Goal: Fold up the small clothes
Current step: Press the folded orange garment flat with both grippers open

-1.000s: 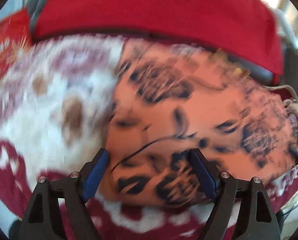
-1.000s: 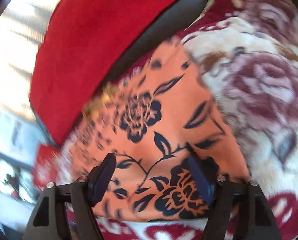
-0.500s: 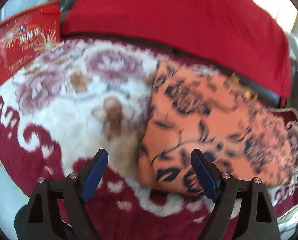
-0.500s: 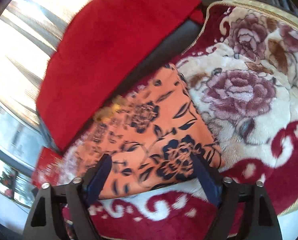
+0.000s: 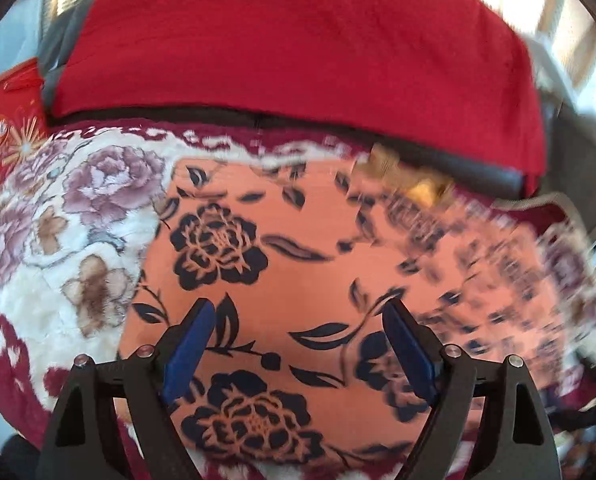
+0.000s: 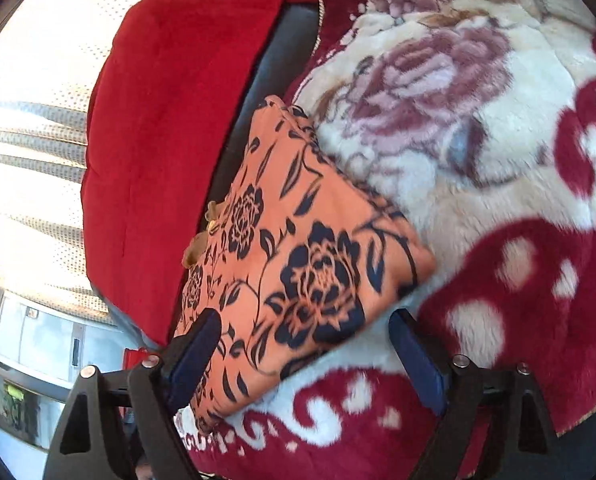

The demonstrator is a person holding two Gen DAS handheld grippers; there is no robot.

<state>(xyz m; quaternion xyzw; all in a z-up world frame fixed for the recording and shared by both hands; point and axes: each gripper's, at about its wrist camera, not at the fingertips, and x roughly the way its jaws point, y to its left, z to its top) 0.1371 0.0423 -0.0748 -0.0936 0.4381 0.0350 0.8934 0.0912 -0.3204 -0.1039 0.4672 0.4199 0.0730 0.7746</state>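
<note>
Item: orange cloth garment printed with dark navy roses (image 6: pixel 298 256), folded, lying on a plush floral blanket in cream and maroon (image 6: pixel 498 160).

Detail: Garment lies as a compact flat rectangle just ahead of the right gripper (image 6: pixel 304 332), jaws apart and empty, and under and ahead of the left gripper (image 5: pixel 298 328), jaws likewise apart, pads clear of the cloth. Beyond the garment: red cushion (image 5: pixel 298 48) on a dark seat. Folding of this piece appears done, edges tidy. Remaining, by judgement: setting it aside or fetching another garment; none other visible.
</note>
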